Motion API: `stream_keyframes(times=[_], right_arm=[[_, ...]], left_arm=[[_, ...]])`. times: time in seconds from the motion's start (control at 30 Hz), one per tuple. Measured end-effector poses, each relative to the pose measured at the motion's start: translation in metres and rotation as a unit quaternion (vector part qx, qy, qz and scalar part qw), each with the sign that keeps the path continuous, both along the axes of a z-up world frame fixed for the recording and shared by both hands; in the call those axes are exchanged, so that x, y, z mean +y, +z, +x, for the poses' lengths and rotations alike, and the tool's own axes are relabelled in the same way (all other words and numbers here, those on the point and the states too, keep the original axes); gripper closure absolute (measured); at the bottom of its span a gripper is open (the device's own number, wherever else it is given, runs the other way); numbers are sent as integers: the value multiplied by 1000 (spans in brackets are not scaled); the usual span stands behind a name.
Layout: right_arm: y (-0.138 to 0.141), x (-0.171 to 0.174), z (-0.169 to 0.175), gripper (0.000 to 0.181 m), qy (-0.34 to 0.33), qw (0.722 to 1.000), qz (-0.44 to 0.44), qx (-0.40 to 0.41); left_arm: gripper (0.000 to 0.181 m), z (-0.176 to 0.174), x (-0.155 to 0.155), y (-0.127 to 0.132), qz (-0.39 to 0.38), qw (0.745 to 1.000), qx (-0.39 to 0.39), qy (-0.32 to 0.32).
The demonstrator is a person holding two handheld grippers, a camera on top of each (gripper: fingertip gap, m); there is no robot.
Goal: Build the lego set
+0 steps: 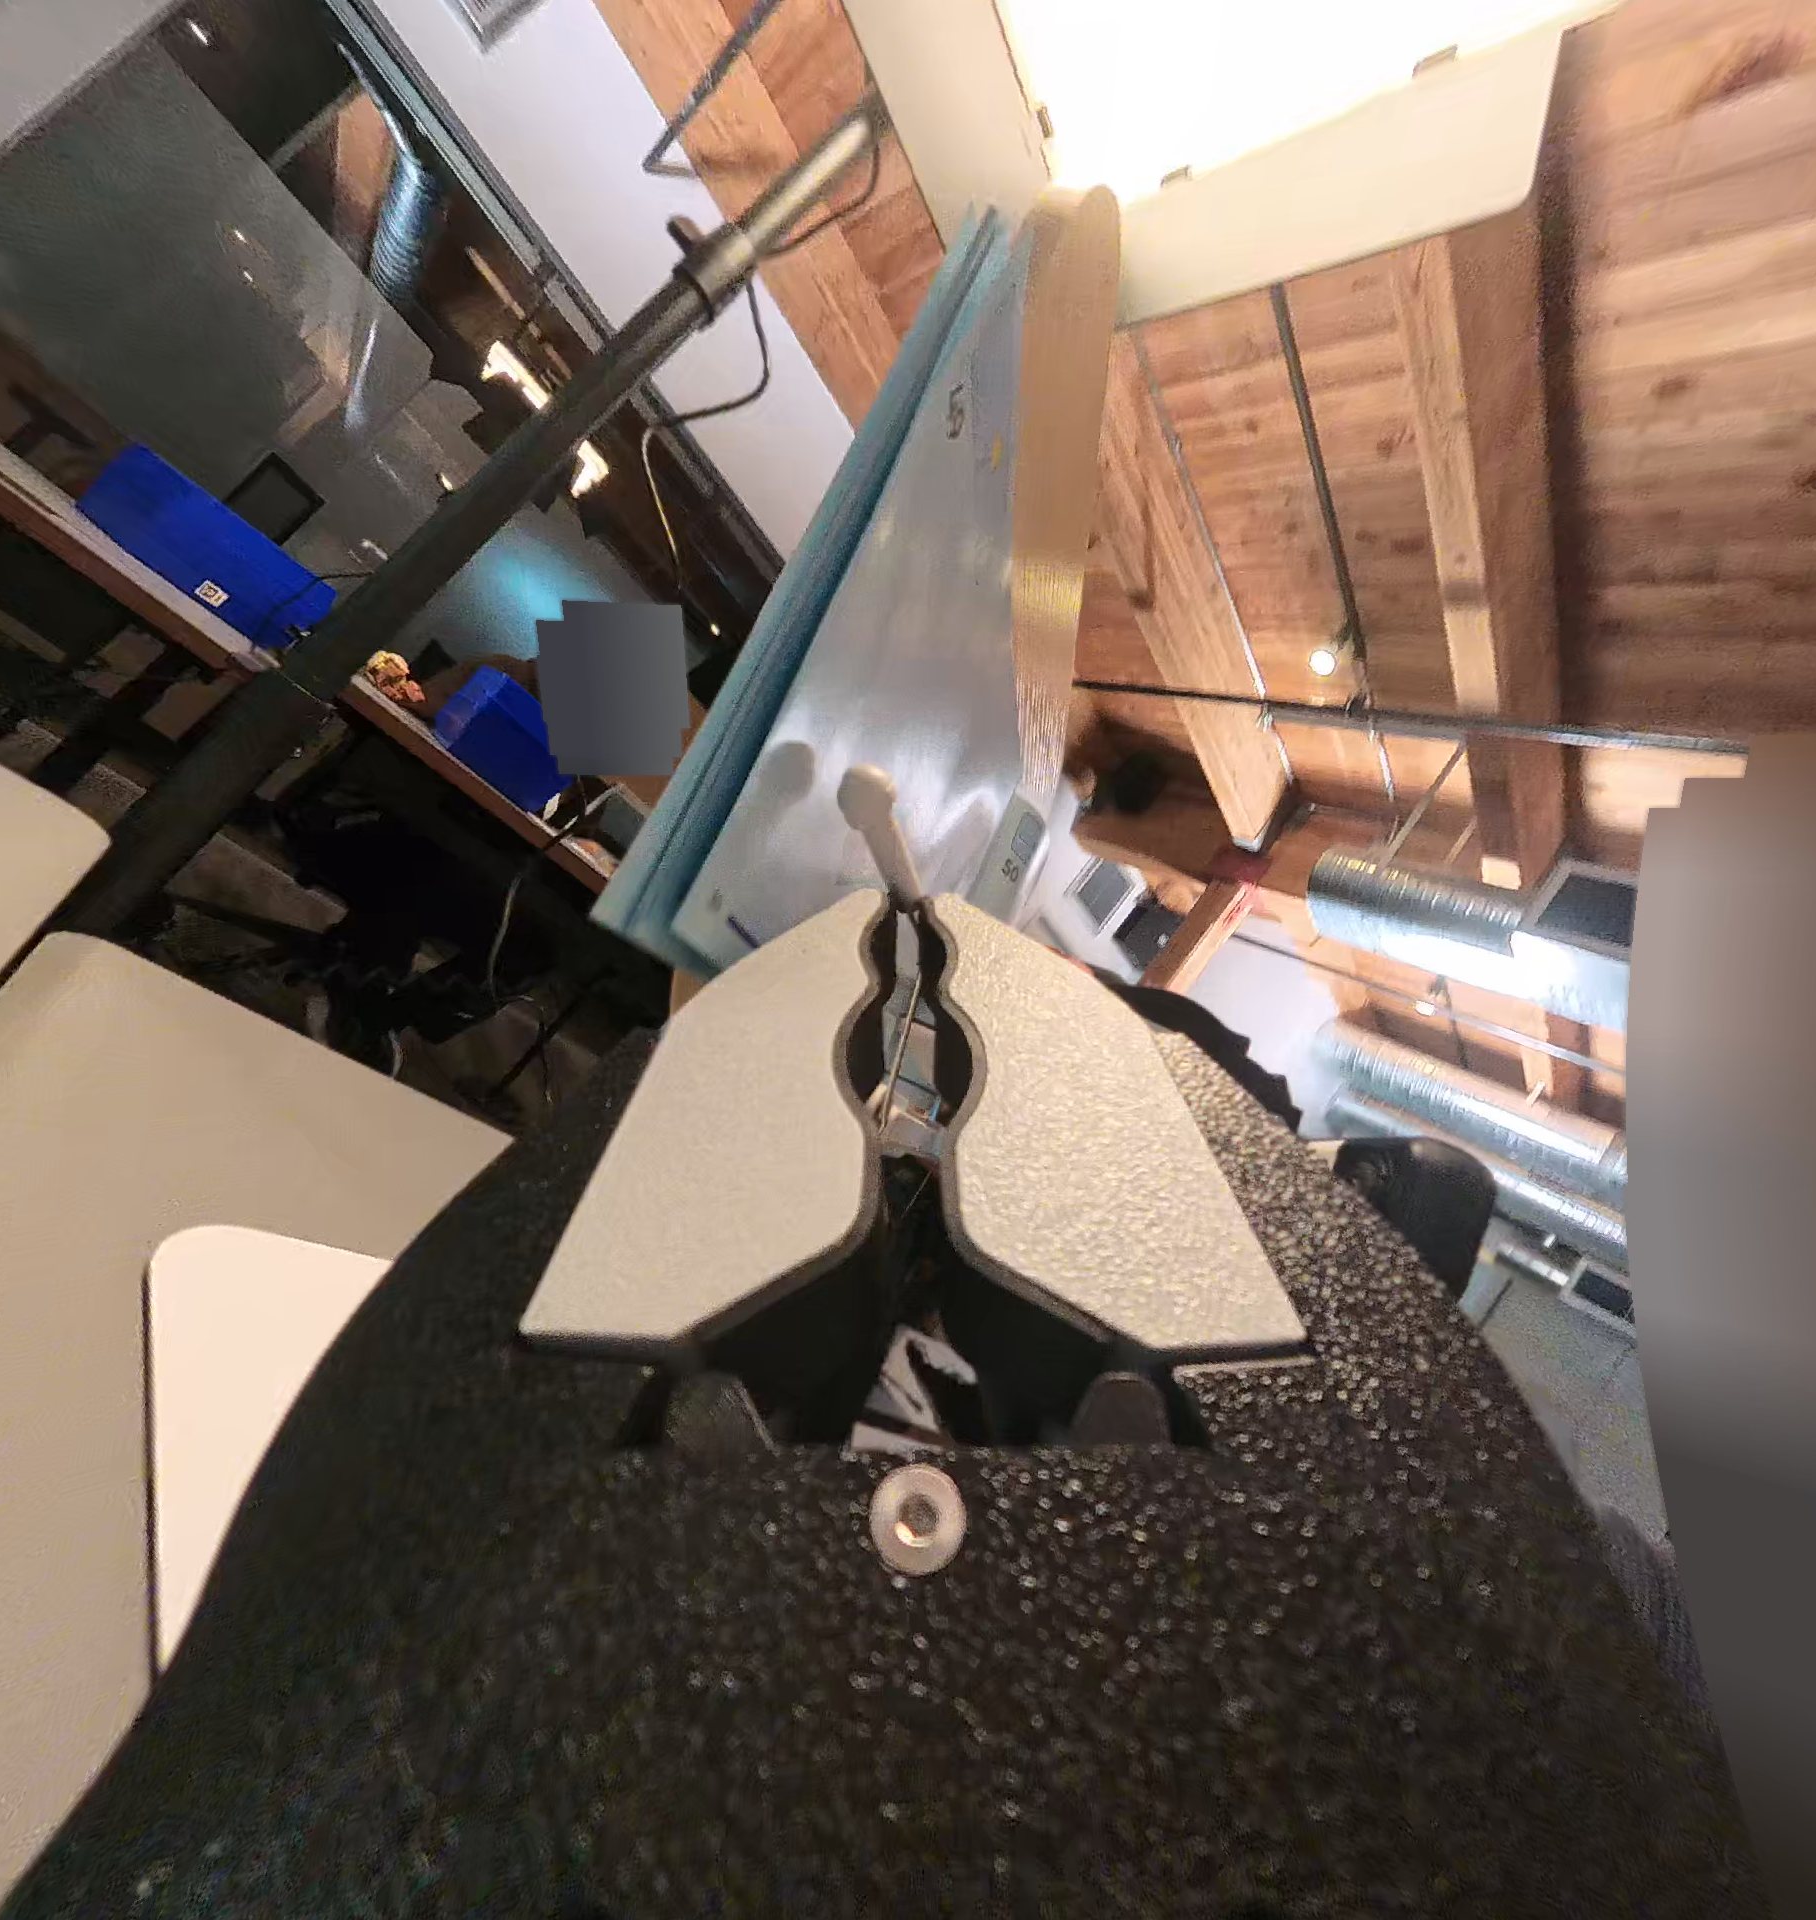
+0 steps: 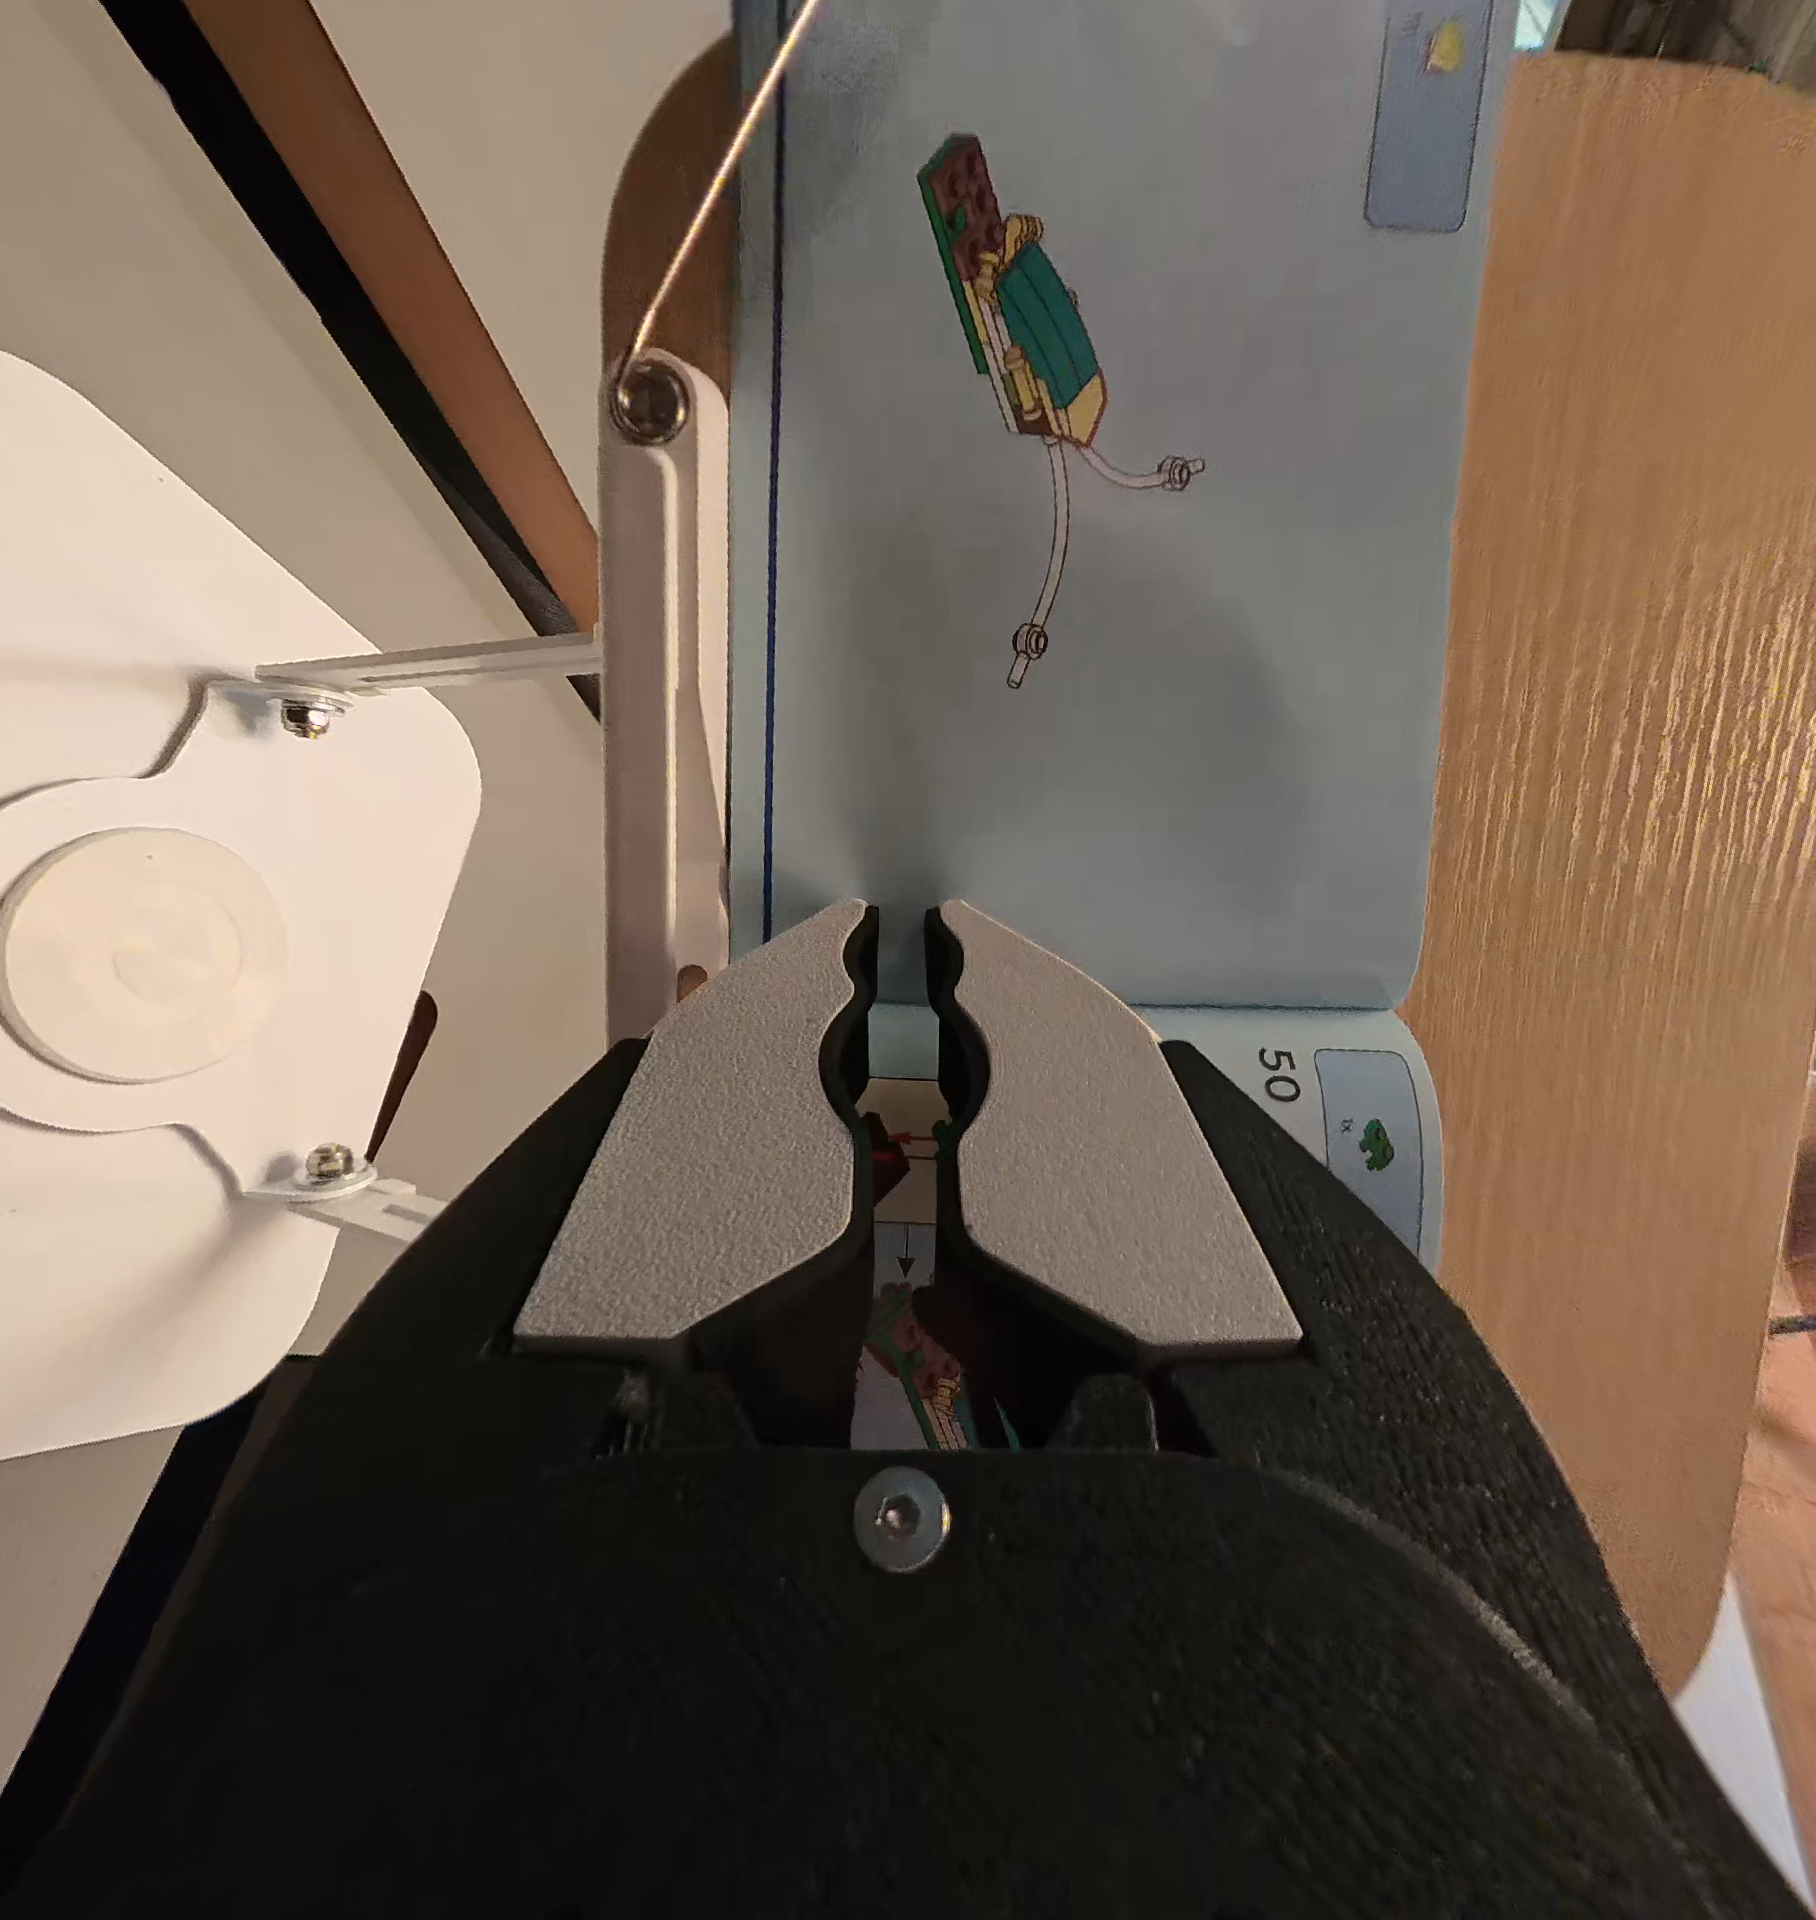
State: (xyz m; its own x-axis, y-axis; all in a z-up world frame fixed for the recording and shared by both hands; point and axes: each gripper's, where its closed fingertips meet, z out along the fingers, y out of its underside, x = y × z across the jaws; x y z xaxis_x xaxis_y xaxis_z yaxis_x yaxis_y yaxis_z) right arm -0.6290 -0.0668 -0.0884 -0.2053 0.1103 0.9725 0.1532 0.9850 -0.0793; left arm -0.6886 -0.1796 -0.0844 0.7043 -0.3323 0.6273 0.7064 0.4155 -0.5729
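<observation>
In the left wrist view my left gripper (image 1: pixel 909 909) is shut on a thin light-grey piece with a knobbed end (image 1: pixel 873 805), which sticks out past the fingertips. It is raised in front of the tilted light-blue instruction booklet (image 1: pixel 883 644). In the right wrist view my right gripper (image 2: pixel 902 914) is close against the booklet's upper page (image 2: pixel 1143 779), at that page's lower edge. Its fingers stand a narrow gap apart with nothing between them. The page pictures a small green and yellow build with a thin hose. A second page (image 2: pixel 1288 1122) shows beneath.
The booklet leans on a wooden stand (image 2: pixel 1631 831), also in the left wrist view (image 1: pixel 1065 416). A white page-holder arm (image 2: pixel 665 623) with a thin wire (image 2: pixel 717 197) stands left of it. A white mounting plate (image 2: pixel 208 831) is further left. White tabletops (image 1: pixel 156 1091), a black pole (image 1: pixel 416 540) and blue bins (image 1: pixel 197 530) lie beyond. One gripper's finger ends stand about 12 cm off the other's.
</observation>
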Motion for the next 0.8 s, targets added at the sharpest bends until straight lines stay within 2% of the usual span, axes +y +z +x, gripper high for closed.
stream_keyframes(times=[0.03, 0.2, 0.33, 0.47, 0.57, 0.63, 0.7, 0.77, 0.8], right_arm=[[0, 0, 0, 174, -1, 1000, -1, -1], [1, 1, 0, 174, -5, 1000, -3, 3], [5, 2, 5, 165, -15, 999, -32, 24], [13, 9, 38, 159, -30, 987, -130, 85], [12, 22, 72, 160, -44, 966, -214, 135], [9, 32, 94, 161, -51, 941, -291, 167], [3, 40, 110, 164, -52, 898, -393, 191], [-7, 50, 117, 165, -64, 836, -505, 202], [-12, 56, 119, 165, -73, 797, -560, 215]], left_arm=[[178, 2, 3, 4, -18, 1000, 18, 0], [177, 4, 15, 13, -106, 992, 65, 34], [176, 5, 14, 12, -114, 990, 49, 66], [177, 7, 12, 9, -106, 992, 19, 66], [170, 9, 9, 2, -117, 990, 9, 79], [170, 15, 5, -2, -129, 986, 27, 105], [176, 29, 3, -11, -191, 961, 105, 173], [179, 57, 10, -13, -231, 922, 215, 225], [181, 75, 17, -11, -235, 907, 263, 229]])
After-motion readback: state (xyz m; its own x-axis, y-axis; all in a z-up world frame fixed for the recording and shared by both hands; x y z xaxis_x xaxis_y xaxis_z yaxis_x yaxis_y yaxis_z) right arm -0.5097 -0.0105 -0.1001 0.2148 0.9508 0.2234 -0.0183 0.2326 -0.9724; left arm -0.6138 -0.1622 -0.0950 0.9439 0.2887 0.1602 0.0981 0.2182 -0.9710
